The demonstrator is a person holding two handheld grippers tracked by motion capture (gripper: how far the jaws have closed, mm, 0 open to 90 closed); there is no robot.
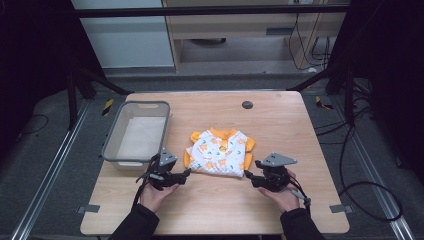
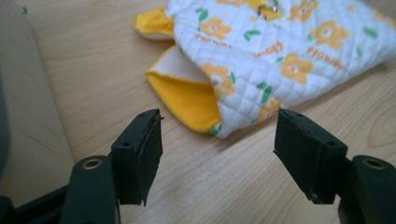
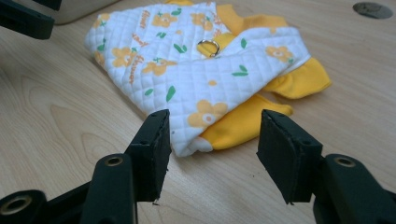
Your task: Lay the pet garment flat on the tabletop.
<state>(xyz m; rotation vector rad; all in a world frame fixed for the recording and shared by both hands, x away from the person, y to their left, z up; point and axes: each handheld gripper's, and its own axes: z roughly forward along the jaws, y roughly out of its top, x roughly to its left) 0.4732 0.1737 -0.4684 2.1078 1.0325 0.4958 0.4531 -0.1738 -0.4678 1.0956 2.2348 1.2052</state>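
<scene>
A small quilted white garment [image 1: 220, 152] with orange flowers and yellow trim lies folded on the wooden table [image 1: 210, 210]. My left gripper [image 1: 186, 173] sits low at its left front corner, jaws open, with the garment [image 2: 261, 56] just ahead of the fingertips and nothing between them. My right gripper [image 1: 248, 176] sits at the right front corner, jaws open. In the right gripper view the corner of the garment [image 3: 187, 88] reaches up to the gap between the pads, which do not press on it. The left gripper [image 2: 218, 128] and right gripper [image 3: 213, 128] each point at the cloth.
A grey plastic basket [image 1: 111, 145] with a pale bottom stands at the table's left, just behind my left hand. A small dark round disc [image 1: 247, 105] sits in the tabletop near the far edge. Cables lie on the floor at the right.
</scene>
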